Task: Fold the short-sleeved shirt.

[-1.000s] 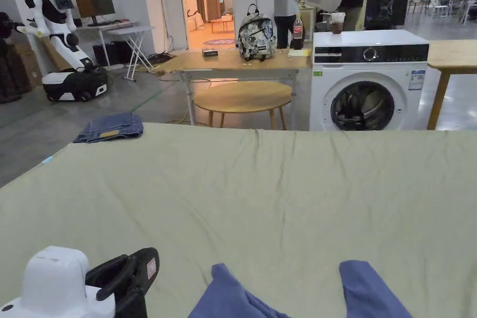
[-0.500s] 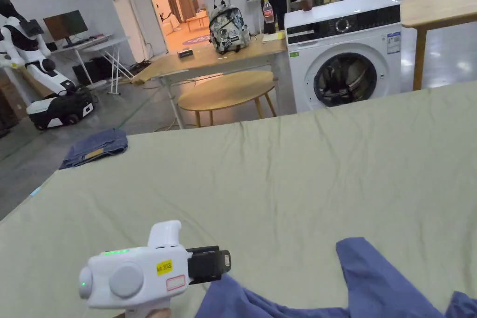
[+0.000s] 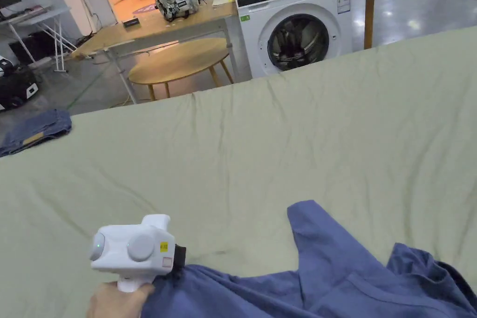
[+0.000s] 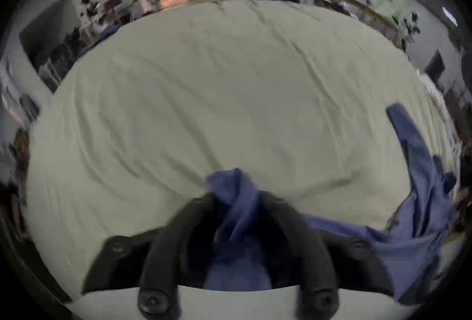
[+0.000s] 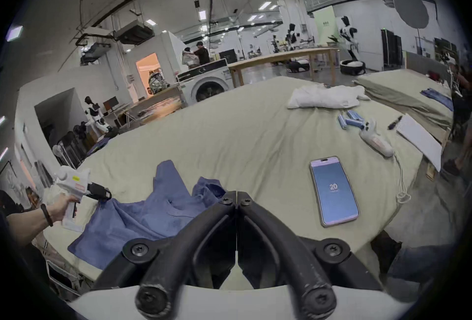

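A soft blue short-sleeved shirt [image 3: 335,281] lies rumpled in loose folds at the near edge of a bench [image 3: 279,146] covered with creased, pale green cloth, one sleeve pointing up the surface. The left gripper [image 4: 236,200], white plastic body with curved black jaws, has a bunched fold of the shirt clamped between its jaws at the garment's left end. The right gripper [image 5: 237,198] hangs just above the shirt's right side, its jaws pressed together, tips meeting with nothing between. A glossy flat phone [image 5: 333,191] lies to the right.
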